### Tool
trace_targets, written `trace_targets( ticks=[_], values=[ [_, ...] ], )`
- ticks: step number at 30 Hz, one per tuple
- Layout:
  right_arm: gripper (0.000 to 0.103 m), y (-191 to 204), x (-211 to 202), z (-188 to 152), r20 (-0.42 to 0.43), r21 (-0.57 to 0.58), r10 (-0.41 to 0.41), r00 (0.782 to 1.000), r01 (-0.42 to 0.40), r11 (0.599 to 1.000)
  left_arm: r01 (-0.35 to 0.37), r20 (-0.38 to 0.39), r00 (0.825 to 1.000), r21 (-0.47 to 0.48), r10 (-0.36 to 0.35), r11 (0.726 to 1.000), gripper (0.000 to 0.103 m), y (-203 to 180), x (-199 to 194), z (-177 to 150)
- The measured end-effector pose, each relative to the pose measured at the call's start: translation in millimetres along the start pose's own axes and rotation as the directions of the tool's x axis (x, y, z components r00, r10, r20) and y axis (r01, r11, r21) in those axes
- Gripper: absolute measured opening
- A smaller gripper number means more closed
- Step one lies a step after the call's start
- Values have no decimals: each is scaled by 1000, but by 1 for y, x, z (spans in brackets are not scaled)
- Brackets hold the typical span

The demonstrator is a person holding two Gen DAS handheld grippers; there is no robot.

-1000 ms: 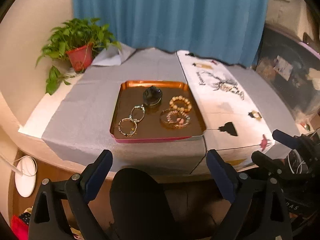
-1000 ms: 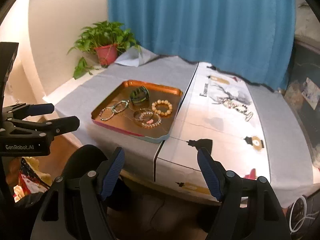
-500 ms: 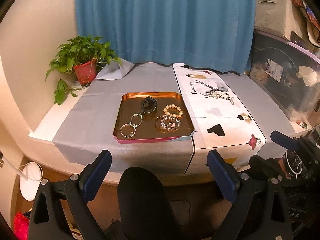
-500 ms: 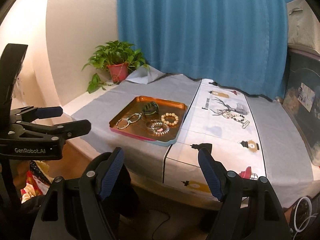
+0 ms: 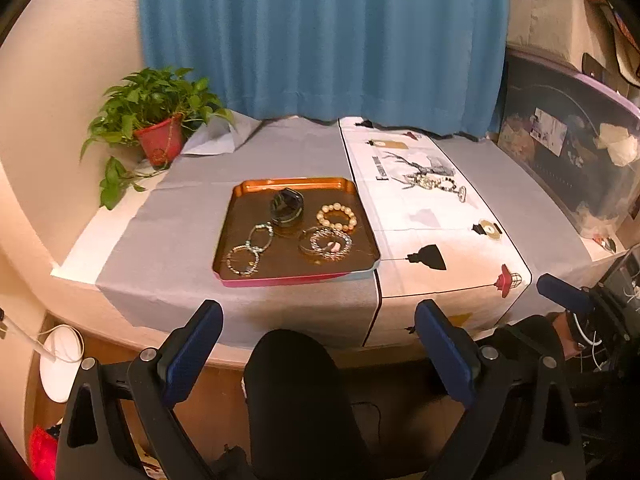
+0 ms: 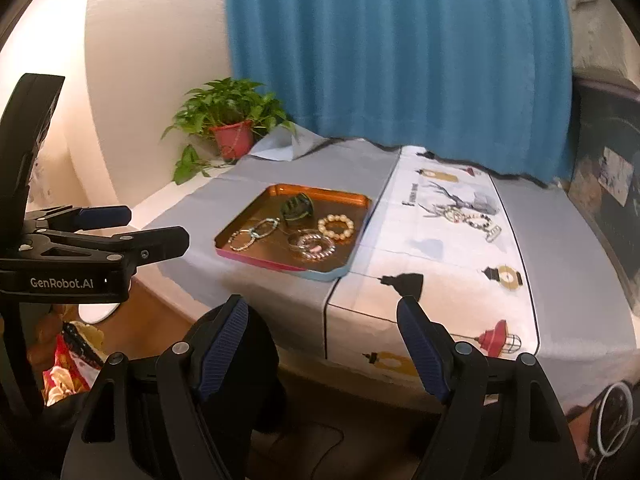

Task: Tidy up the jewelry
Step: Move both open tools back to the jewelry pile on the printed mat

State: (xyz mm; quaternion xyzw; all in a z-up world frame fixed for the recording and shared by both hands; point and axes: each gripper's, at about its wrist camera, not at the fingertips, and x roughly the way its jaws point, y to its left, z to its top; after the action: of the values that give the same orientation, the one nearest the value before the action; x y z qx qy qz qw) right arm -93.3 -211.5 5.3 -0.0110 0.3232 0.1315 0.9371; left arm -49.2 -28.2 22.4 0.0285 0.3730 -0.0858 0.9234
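Note:
An orange metal tray lies on the grey cloth. It holds a pearl bead bracelet, a dark bangle, two linked bead bracelets and stacked thin bangles. A beaded chain lies on the white printed runner. My left gripper is open and empty, short of the table's front edge. My right gripper is also open and empty, before the runner's front end. The right wrist view shows the tray, the chain and the left gripper.
A potted plant stands at the table's back left before a blue curtain. A clear storage box sits to the right. A dark rounded shape rises below the table edge, and a white disc lies on the floor.
Both wrist views have drawn back from the table, so the tray looks smaller and farther away. Both grippers have stayed open and empty.

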Motion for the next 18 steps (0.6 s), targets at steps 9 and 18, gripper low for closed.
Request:
trace_targets(
  ticks=[9,18],
  values=[
    [78,-42,31,-4,-49,87,-45,998,49,995,19,-51,999,46,-16,999,96,-23,38,17],
    [78,-128,66,10,-87,174,-183,979,196,965,78,-49,996,78,-74,994,96,-60,89,74]
  ],
)
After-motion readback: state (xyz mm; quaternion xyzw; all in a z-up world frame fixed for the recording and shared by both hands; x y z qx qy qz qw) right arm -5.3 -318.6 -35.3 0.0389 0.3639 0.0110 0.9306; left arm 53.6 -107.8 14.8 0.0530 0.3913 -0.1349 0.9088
